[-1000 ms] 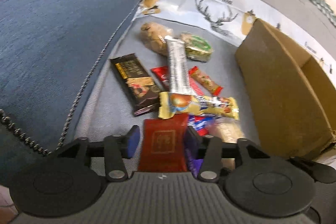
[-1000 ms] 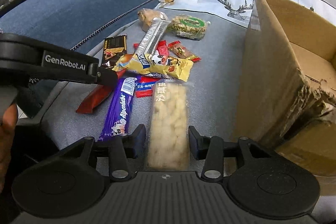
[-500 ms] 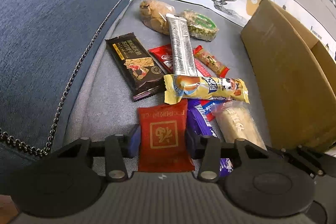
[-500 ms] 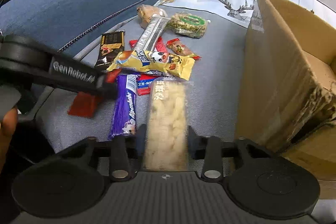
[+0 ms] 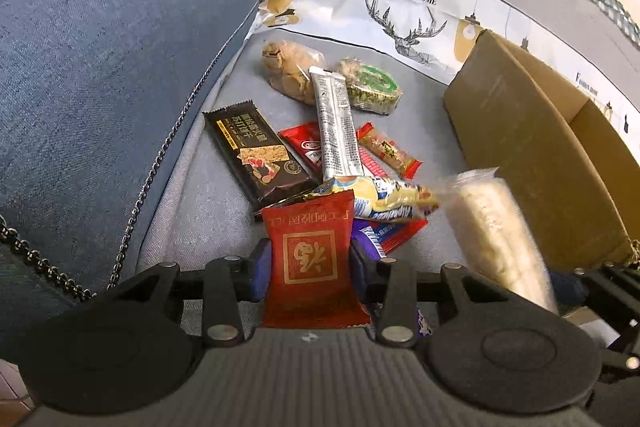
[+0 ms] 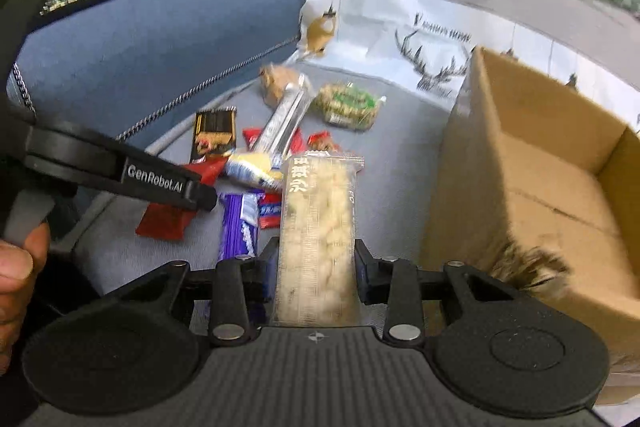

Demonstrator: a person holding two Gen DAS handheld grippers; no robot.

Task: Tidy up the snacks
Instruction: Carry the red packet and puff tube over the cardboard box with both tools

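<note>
Several snacks lie in a heap on the grey seat: a black bar (image 5: 256, 155), a silver stick (image 5: 336, 131), a yellow packet (image 5: 384, 199), a purple bar (image 6: 234, 227). My left gripper (image 5: 310, 263) has a red packet (image 5: 308, 223) between its blue pads; its jaws are closing and both pads touch the packet's sides. In the right wrist view the left gripper (image 6: 200, 195) holds that red packet (image 6: 160, 223) low over the seat. My right gripper (image 6: 316, 267) is shut on a clear pack of pale puffed crisps (image 6: 320, 203), raised off the seat beside the open cardboard box (image 6: 452, 167).
A blue cushion (image 5: 100, 47) with a chain trim walls the left side. A white deer-print cloth (image 5: 400, 15) hangs behind the heap. The box (image 5: 520, 147) fills the right. A green packet (image 5: 372, 87) and tan biscuits (image 5: 288, 67) lie at the back. A person's hand (image 6: 16, 267) grips the left tool.
The right gripper's jaws closed on the pale crisp pack and lifted it off the seat. The left gripper's jaws narrowed onto the red packet, which now overlaps the yellow packet.
</note>
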